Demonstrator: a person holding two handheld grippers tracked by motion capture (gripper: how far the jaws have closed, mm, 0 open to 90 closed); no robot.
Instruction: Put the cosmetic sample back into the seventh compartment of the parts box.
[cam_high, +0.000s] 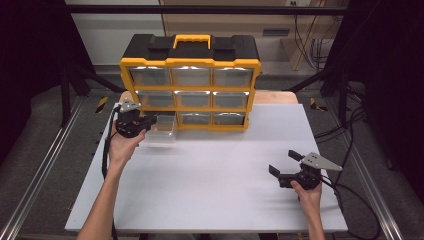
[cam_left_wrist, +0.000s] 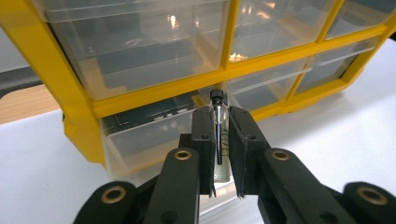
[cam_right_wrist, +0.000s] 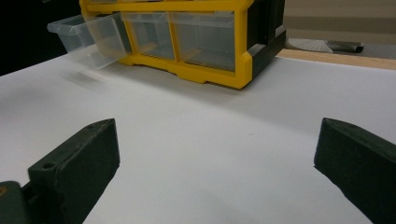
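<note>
Over the pulled-out drawer (cam_left_wrist: 140, 140), a small vial (cam_left_wrist: 219, 135) stands upright.
Left hand-held gripper (cam_left_wrist: 219, 154) pinches it — drawer directly below, bottom-left of the organizer (cam_high: 190, 85); right hand-held gripper (cam_high: 282, 165) spread, well apart on the table (cam_high: 210, 185).

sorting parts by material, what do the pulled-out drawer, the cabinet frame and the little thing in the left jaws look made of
Drawer: clear, glossy plastic by the look; the table shows through its walls.
Frame: opaque yellow moulded plastic, slight sheen.
Vial: probably glass or clear plastic with a black cap; it is see-through, a dark rod inside. The left gripper pinches it.
</note>
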